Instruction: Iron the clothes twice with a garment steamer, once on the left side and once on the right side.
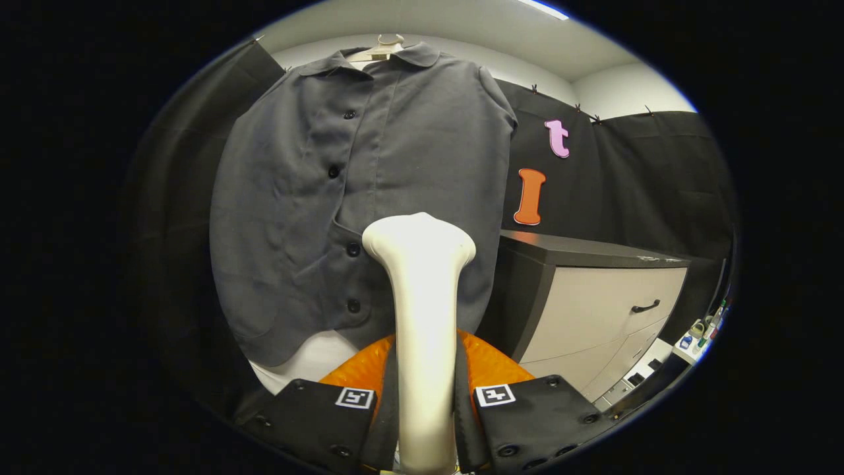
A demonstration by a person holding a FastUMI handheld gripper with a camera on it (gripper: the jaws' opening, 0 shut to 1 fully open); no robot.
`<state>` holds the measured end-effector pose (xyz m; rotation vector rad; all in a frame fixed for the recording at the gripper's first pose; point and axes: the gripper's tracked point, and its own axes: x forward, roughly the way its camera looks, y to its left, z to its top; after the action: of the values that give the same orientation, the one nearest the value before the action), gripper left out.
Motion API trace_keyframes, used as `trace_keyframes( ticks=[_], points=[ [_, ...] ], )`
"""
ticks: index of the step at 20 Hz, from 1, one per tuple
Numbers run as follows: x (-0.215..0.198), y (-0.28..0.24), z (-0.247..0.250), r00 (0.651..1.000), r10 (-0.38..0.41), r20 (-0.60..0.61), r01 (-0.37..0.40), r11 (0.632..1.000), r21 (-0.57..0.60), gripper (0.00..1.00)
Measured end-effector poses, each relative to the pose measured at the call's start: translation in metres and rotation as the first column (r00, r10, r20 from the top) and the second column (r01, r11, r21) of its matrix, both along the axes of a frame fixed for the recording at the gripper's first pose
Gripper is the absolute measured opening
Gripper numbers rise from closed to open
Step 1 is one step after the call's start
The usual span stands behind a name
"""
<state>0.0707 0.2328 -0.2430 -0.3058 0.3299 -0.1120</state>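
The claw [425, 402] is gripping the stiff, smooth steamer [422, 297] by its narrow handle, holding its wide head up just before the soft, limp shirt [316, 218] hanging on a hanger [379, 49].

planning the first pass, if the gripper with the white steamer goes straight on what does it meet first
Probably the dark grey button-up shirt on its hanger: the gripper, shut on the white garment steamer, aims the steamer's head at the shirt's lower front near the buttons. The gap is unclear.
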Motion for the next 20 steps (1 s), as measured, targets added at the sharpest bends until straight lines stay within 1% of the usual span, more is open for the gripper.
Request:
trace_keyframes(
  ticks=[5,11,14,20],
  points=[
    [0.006,0.025,0.056,0.993,0.046,0.107,-0.047,0.999,0.008,0.42],
    [0.014,0.063,0.127,0.966,0.122,0.23,-0.126,0.992,0.002,0.42],
    [0.027,0.084,0.149,0.957,0.157,0.244,-0.164,0.986,0.008,0.42],
    [0.053,0.126,0.165,0.942,0.224,0.249,-0.239,0.971,0.029,0.42]
  ],
)
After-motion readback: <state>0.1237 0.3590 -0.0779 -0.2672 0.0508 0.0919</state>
